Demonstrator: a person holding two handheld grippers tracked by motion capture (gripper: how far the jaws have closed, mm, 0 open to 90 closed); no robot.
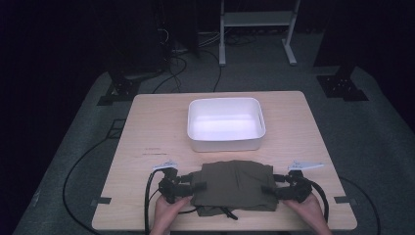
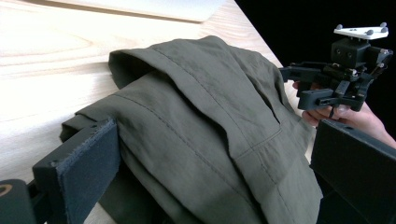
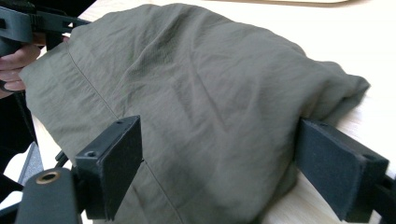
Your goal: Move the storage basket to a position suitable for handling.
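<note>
Left gripper (image 1: 192, 188) fingers (image 2: 79, 175) were wide apart, straddling the cloth's (image 1: 234, 185) left edge. Right gripper (image 1: 272, 189) fingers (image 3: 109, 163) were likewise spread around its right edge; contact unclear. Cloth lay folded on the counter (image 1: 147, 127) before the tub (image 1: 225, 124). No readable writing.

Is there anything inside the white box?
No, the white box on the table shows a bare white bottom, while the folded green cloth lies in front of it between both grippers.
</note>
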